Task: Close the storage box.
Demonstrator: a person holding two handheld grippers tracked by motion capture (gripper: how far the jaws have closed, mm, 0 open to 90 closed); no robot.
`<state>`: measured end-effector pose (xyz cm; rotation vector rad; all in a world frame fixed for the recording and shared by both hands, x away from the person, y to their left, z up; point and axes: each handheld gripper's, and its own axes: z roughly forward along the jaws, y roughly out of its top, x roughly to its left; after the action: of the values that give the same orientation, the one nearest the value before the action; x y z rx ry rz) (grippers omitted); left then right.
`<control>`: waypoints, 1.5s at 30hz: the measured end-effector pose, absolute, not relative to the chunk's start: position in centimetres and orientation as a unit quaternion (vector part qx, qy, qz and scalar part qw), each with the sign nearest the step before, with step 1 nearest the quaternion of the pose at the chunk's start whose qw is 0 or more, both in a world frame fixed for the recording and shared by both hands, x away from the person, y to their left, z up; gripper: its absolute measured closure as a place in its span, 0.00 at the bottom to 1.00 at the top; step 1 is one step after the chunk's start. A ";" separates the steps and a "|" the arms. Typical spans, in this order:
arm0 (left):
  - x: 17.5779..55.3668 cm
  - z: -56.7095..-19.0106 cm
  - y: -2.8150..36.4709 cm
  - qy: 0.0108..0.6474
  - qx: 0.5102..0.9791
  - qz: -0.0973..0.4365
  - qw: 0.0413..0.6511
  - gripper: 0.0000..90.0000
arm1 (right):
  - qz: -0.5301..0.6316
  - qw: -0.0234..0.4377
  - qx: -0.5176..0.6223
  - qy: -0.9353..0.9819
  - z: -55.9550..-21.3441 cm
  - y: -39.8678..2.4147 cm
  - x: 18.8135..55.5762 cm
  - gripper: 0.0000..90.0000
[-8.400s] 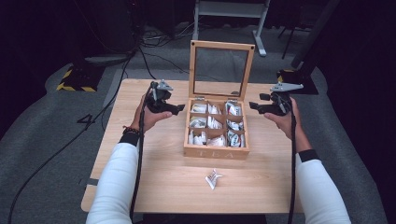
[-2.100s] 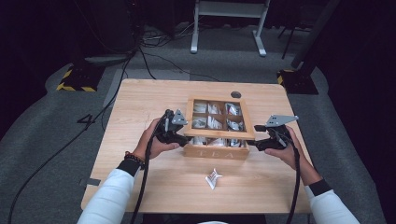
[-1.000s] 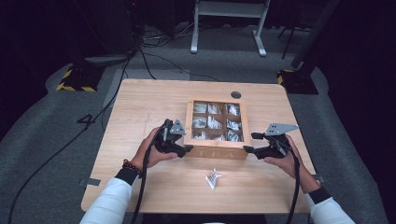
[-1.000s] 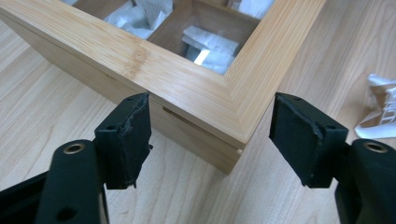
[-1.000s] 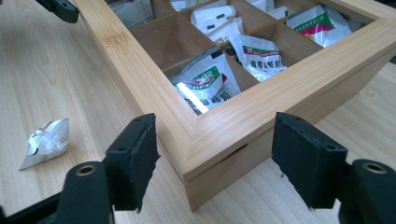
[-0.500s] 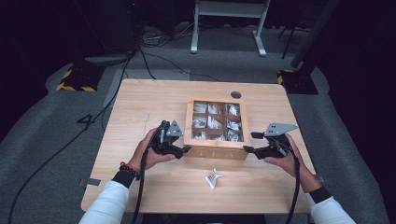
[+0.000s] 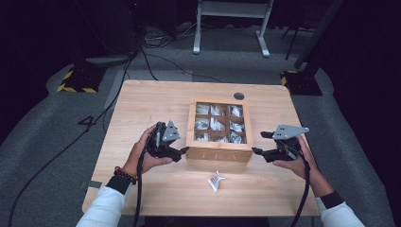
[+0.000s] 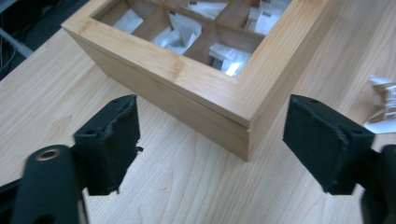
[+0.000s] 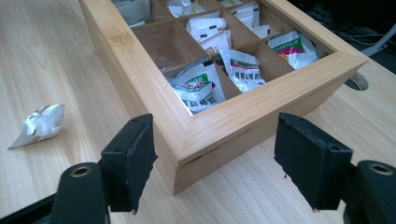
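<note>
Looking down from the high view, one wooden tea box sits right of centre on a pale wood tabletop, its glass-paned lid shut and lettering on its front wall. The left gripper is at the box's near left corner, the right gripper at its near right corner, each held in one hand. One loose sachet lies on the tabletop in front of the box, apart from it. A round cable hole lies behind the box.

The left gripper view adds what the high view cannot resolve: both black fingers stand wide apart, having just been opening, and the corner of the box lies beyond them, untouched, with bare tabletop between them. The sachet shows at the right edge.

The right gripper view shows its fingers also spread wide, either side of the other near corner of the box, pads clear of the wood; nothing is gripped. Through the pane, printed sachets lie in the compartments, and the loose sachet lies at left.

The high view counts nine compartments, three by three. Grey carpet surrounds the tabletop; cables, a white metal frame and yellow-black striped bases stand in the dark room behind.
</note>
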<state>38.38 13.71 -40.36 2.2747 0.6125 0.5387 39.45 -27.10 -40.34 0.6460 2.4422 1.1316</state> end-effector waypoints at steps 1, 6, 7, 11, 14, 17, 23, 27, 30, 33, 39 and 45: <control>38.0 -40.1 13.8 0.237 0.877 0.230 0.348 0.19 | 0.400 0.188 0.228 0.867 -40.2 -27.3 39.1 0.32; 37.1 -40.0 14.1 0.236 0.877 0.240 0.344 0.19 | 0.392 0.201 0.226 0.869 -40.2 -27.7 38.3 0.31; 36.9 -40.1 14.3 0.236 0.877 0.241 0.342 0.19 | 0.390 0.204 0.225 0.869 -40.2 -27.8 38.2 0.30; 36.3 -40.5 14.9 0.241 0.878 0.242 0.337 0.19 | 0.384 0.212 0.226 0.870 -40.3 -28.4 37.7 0.30; 35.9 -40.8 15.3 0.240 0.880 0.247 0.328 0.19 | 0.382 0.215 0.228 0.869 -40.4 -28.8 37.4 0.30; 35.6 -41.2 15.7 0.248 0.879 0.245 0.324 0.19 | 0.380 0.219 0.232 0.868 -40.6 -29.3 37.1 0.30; 35.0 -42.1 16.7 0.260 0.880 0.247 0.312 0.19 | 0.375 0.225 0.243 0.866 -41.4 -30.4 36.6 0.30; 34.7 -42.8 17.2 0.264 0.881 0.250 0.302 0.19 | 0.372 0.227 0.253 0.864 -41.9 -31.2 36.3 0.30; 34.6 -43.3 17.7 0.270 0.882 0.250 0.296 0.19 | 0.367 0.233 0.261 0.862 -42.3 -31.8 36.2 0.31; 34.4 -43.9 18.2 0.275 0.882 0.248 0.291 0.19 | 0.363 0.234 0.270 0.861 -42.8 -32.4 36.1 0.31; 34.1 -45.5 18.9 0.281 0.888 0.246 0.267 0.19 | 0.350 0.240 0.293 0.857 -44.2 -33.6 36.1 0.30; 34.4 -46.8 20.6 0.294 0.891 0.217 0.268 0.19 | 0.343 0.236 0.314 0.853 -45.4 -34.6 36.0 0.30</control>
<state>34.35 20.64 -46.79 2.4042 0.7941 0.5851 36.03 -34.60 -45.43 0.8618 2.3400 0.9408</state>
